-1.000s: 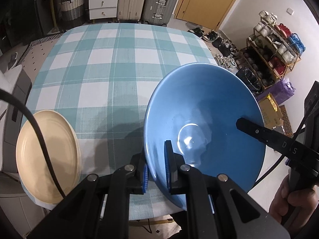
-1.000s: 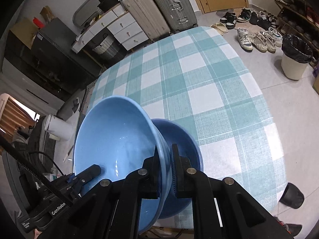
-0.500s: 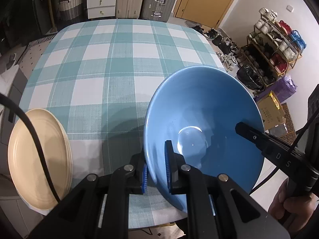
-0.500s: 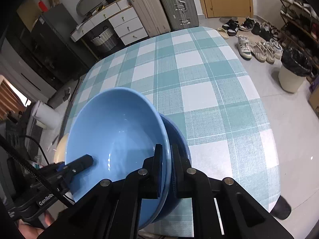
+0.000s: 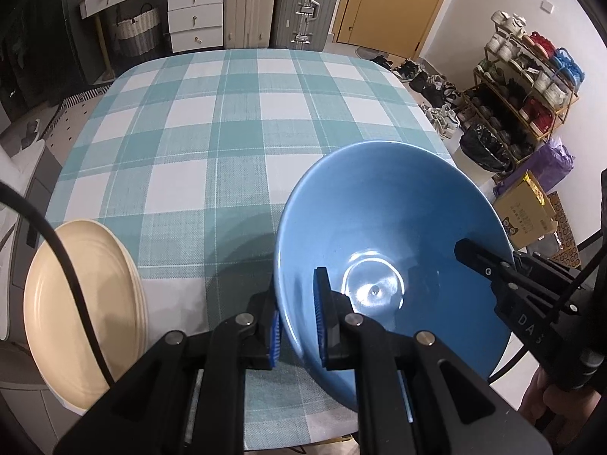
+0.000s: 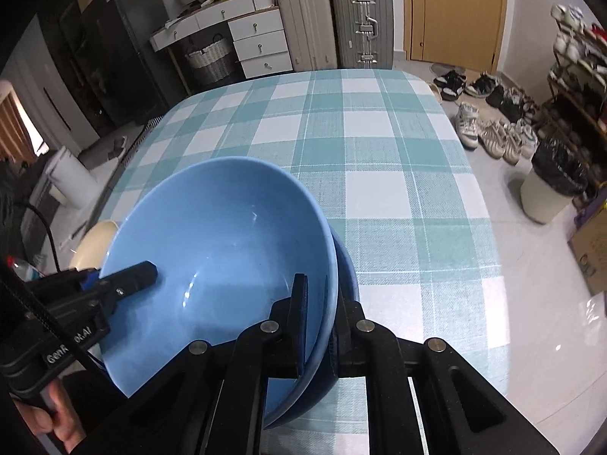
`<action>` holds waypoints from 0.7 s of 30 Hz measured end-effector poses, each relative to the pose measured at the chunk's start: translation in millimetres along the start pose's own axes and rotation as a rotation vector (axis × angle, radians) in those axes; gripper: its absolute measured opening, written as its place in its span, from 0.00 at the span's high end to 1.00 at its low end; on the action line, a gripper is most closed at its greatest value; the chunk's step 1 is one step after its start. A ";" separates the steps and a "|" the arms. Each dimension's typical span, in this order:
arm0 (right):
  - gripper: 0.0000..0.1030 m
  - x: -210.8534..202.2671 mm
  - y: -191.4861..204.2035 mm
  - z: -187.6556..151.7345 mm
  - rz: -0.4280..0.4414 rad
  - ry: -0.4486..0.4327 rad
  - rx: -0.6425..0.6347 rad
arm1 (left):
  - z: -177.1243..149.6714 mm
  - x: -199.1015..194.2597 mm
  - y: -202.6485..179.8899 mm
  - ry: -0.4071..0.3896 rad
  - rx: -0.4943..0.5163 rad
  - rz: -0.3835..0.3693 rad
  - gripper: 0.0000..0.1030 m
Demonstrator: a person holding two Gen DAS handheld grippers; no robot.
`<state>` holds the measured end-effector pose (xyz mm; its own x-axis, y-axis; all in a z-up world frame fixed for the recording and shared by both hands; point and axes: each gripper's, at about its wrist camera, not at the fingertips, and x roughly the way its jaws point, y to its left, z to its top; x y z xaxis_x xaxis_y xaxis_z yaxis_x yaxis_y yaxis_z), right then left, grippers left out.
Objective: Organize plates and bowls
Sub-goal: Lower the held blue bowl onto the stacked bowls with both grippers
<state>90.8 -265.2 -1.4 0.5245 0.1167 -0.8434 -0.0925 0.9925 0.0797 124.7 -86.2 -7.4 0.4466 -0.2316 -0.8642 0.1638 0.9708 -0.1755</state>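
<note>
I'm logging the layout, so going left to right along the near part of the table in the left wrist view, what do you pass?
Cream plates → left gripper, shut on the rim of the blue bowl → right gripper, shut on the bowl's far rim.

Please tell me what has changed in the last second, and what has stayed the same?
The light blue bowl, tilted a second ago, has come down level into the darker bowl beneath it. Nothing was let go: the left hand-held gripper and the right hand-held gripper stay shut on opposite rims of the light bowl. The cream plates and the checked tablecloth are as before.
</note>
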 end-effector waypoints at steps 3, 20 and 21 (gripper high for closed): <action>0.90 3.4 6.4 -4.4 -0.054 -0.004 -0.054 | -1.3 0.1 -2.8 -0.009 0.009 0.018 0.90; 0.89 -1.3 10.2 -19.3 -0.096 -0.105 -0.117 | -16.1 5.3 -3.8 -0.064 -0.034 0.036 0.86; 0.89 -2.1 10.0 -19.5 -0.095 -0.114 -0.118 | -16.6 5.4 -5.5 -0.067 -0.028 0.044 0.86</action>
<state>72.2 -256.2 -9.2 0.6279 0.0326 -0.7776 -0.1330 0.9889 -0.0660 111.7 -91.8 -18.9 0.5112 -0.1917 -0.8378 0.1187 0.9812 -0.1521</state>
